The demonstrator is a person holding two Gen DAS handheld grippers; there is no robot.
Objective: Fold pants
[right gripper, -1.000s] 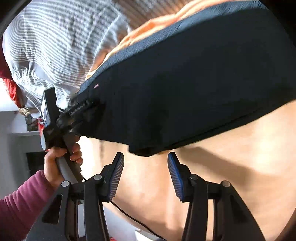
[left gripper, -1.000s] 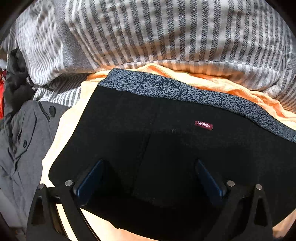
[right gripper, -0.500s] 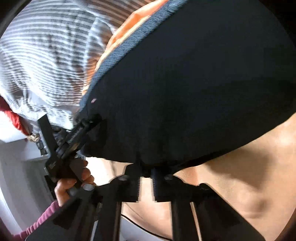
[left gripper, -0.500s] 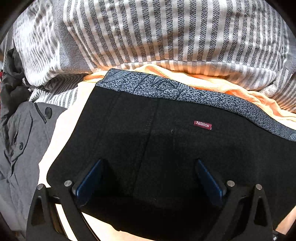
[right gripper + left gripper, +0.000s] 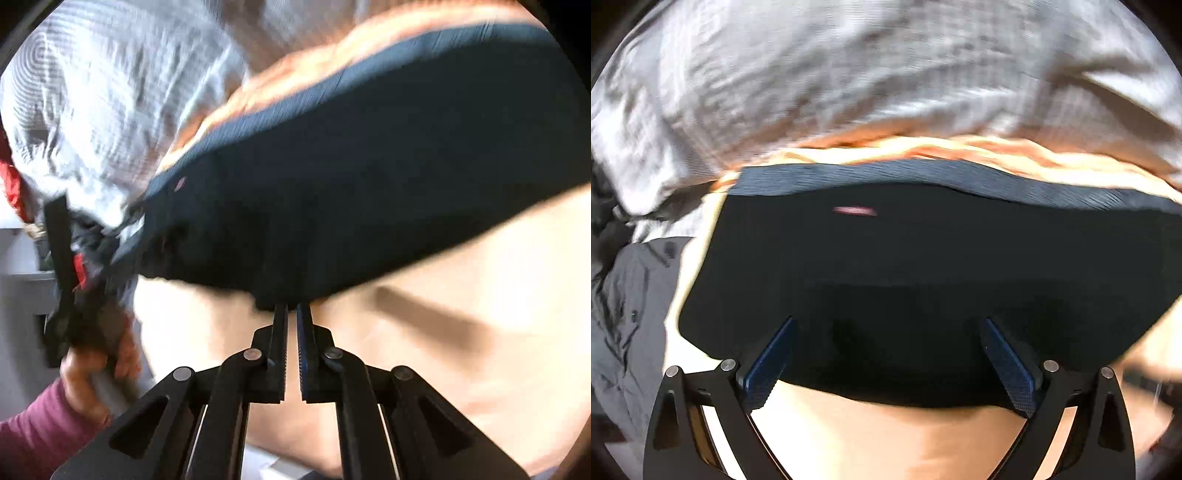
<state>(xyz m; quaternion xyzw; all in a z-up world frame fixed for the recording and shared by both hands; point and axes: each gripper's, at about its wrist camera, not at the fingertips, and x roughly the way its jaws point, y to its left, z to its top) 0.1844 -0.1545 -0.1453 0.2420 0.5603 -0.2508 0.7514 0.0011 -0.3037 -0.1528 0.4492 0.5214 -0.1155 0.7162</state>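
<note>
The black pants (image 5: pixel 923 266) lie folded on a peach sheet (image 5: pixel 886 435), with a grey patterned waistband (image 5: pixel 923 177) at the far edge and a small red label (image 5: pixel 855 211). My left gripper (image 5: pixel 886 332) is open, its blue pads over the pants' near edge. In the right wrist view the pants (image 5: pixel 369 177) fill the middle. My right gripper (image 5: pixel 291 310) is shut on the pants' near edge. The left gripper (image 5: pixel 74 258) shows at the left in a hand, at the pants' left end.
A grey-and-white striped blanket (image 5: pixel 849 74) is bunched behind the pants. A grey garment (image 5: pixel 624 314) lies at the left. The peach sheet (image 5: pixel 480 314) stretches to the right. Something red (image 5: pixel 13 184) sits at the far left edge.
My right gripper closed on the pants' near edge and is pulling it. My left gripper drew back, so the sheet now shows between its fingers. Both views are blurred by motion.
</note>
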